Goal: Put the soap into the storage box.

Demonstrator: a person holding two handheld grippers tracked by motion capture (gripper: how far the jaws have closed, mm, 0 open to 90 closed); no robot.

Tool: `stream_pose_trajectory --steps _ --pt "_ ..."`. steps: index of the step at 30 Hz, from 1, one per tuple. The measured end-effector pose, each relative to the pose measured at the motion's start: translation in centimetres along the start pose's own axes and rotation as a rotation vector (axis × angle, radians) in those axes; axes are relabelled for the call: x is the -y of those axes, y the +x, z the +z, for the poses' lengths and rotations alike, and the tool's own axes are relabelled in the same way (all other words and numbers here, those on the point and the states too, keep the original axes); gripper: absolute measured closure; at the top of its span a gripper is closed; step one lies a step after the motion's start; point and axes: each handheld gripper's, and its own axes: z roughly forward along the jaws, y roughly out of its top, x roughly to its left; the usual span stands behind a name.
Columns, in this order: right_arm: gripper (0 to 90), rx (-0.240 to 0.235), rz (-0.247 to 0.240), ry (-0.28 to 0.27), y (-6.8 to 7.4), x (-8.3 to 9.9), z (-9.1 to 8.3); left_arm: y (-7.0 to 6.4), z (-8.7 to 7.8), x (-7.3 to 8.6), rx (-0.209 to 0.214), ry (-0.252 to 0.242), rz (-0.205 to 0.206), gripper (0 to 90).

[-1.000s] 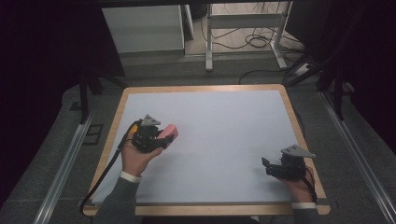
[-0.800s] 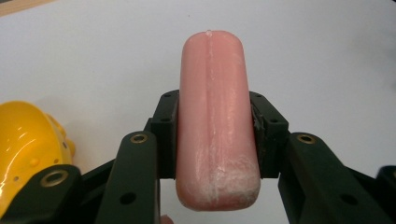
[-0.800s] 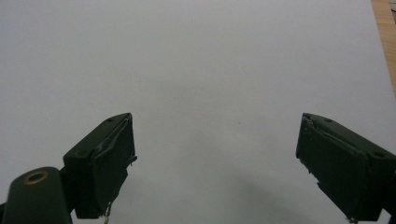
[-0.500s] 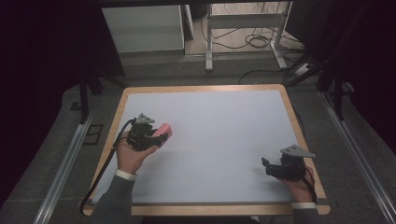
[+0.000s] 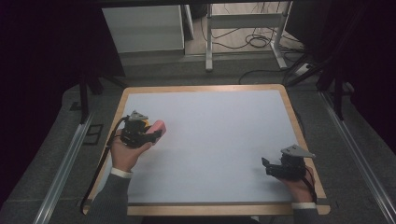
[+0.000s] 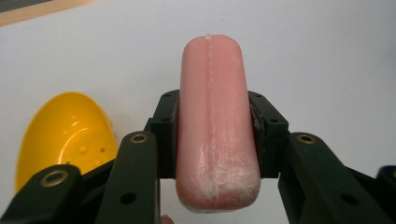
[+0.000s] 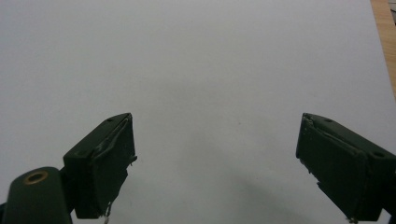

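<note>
A pink sausage-shaped piece (image 6: 212, 121) stands lengthwise between the jaws of my left gripper (image 6: 212, 137), which is shut on its lower half. Just to its left on the white surface lies a yellow rounded shell (image 6: 65, 135), partly hidden behind the left jaw. From above, the left gripper (image 5: 154, 134) is near the table's left edge with the pink piece (image 5: 157, 126) poking out to the right. My right gripper (image 5: 265, 166) rests near the front right corner, pointing left. Its jaws are wide apart in the right gripper view (image 7: 215, 163), with only bare white surface between them.
The work surface is a white board with a wooden rim (image 5: 295, 122). Black cables trail from both grippers over the board's edges. Beyond the far edge stand a white cabinet (image 5: 142, 28) and a metal frame (image 5: 243, 23) with floor cables.
My left gripper has shifted a little to the left, carrying the pink piece with it. The right gripper has stayed where it was.
</note>
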Motion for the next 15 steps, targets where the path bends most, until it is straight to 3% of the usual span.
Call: stream_pose_trajectory --steps 15 --pt "11.4 0.003 -0.002 0.001 0.0 0.0 0.0 2.3 -0.2 0.2 -0.043 0.002 -0.048 60.1"
